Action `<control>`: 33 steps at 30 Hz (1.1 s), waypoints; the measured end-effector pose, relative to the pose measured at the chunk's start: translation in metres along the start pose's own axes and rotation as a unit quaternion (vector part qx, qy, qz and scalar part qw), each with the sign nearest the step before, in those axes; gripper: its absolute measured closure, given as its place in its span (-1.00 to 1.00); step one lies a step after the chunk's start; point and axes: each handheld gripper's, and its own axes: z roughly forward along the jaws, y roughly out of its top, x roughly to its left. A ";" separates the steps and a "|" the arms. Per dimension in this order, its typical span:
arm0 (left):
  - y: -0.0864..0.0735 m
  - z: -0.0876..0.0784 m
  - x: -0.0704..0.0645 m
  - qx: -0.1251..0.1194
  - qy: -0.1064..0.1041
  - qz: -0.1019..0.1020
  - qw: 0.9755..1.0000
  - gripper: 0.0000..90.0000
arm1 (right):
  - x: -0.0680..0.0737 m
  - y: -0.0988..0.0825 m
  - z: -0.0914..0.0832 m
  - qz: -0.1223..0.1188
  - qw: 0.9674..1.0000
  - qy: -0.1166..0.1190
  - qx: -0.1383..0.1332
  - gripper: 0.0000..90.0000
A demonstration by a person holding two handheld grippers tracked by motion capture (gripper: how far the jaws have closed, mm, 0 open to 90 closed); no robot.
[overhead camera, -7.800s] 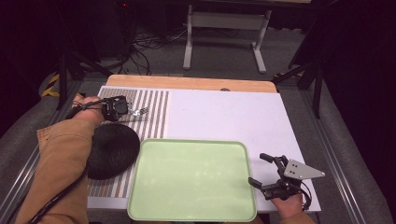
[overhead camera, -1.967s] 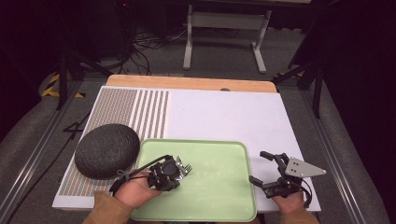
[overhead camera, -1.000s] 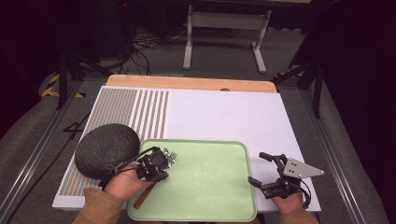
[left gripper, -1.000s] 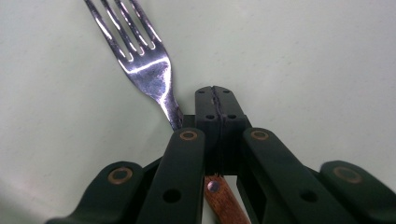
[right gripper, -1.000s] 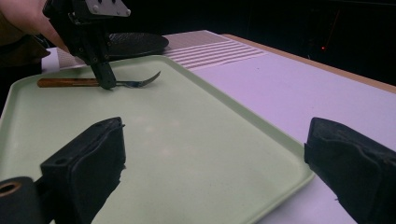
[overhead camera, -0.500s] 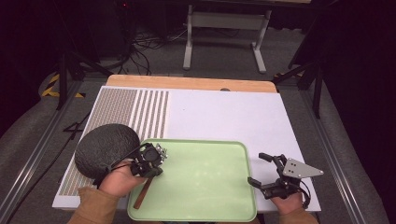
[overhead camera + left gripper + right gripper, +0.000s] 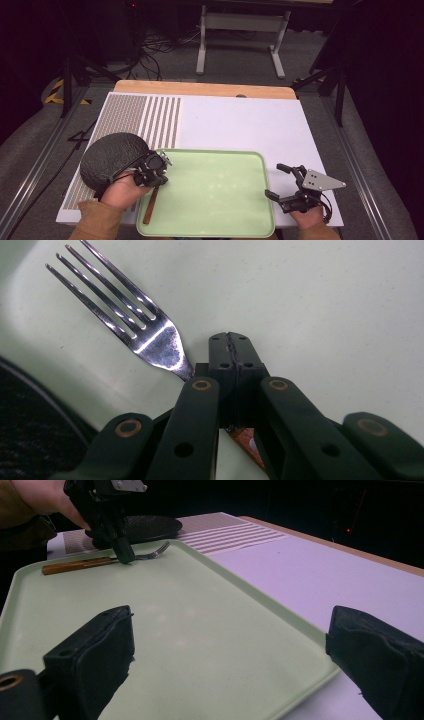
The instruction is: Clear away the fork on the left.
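Steel fork pinched at the tray's left edge

Black jaws of the left gripper [image 7: 234, 347] are pressed together on the neck of the fork [image 7: 131, 322], whose tines point away over the pale green tray [image 7: 220, 192]. Its brown wooden handle [image 7: 150, 206] lies on the tray's left side, beside a dark round mat [image 7: 112, 157]. At the tray's right edge, the right gripper [image 7: 240, 650] rests with jaws wide apart, holding nothing.

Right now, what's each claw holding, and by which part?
Left claw is shut on the fork, at the neck where the wooden handle begins. Right claw: open, holding nothing.
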 end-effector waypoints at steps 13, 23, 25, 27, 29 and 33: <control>-0.007 -0.003 0.008 -0.005 0.005 -0.021 1.000 0.97 | 0.003 0.003 0.004 -0.004 1.000 0.007 -0.001 -0.87; -0.011 -0.005 0.010 -0.016 0.007 -0.029 0.999 0.87 | 0.004 0.005 0.009 -0.008 1.000 0.015 -0.002 -0.87; -0.012 -0.007 0.009 -0.025 0.004 -0.029 0.999 0.79 | 0.004 0.006 0.009 -0.010 1.000 0.015 -0.002 -0.87; -0.013 -0.011 0.008 -0.044 -0.003 -0.024 0.999 0.71 | 0.004 0.007 0.010 -0.010 1.000 0.016 -0.003 -0.87; -0.014 -0.015 0.008 -0.065 -0.008 -0.018 0.998 0.58 | 0.003 0.008 0.011 -0.010 1.000 0.016 -0.002 -0.87; -0.016 -0.024 0.003 -0.121 -0.002 0.028 0.992 0.19 | 0.002 0.009 0.013 -0.011 1.000 0.018 -0.002 -0.87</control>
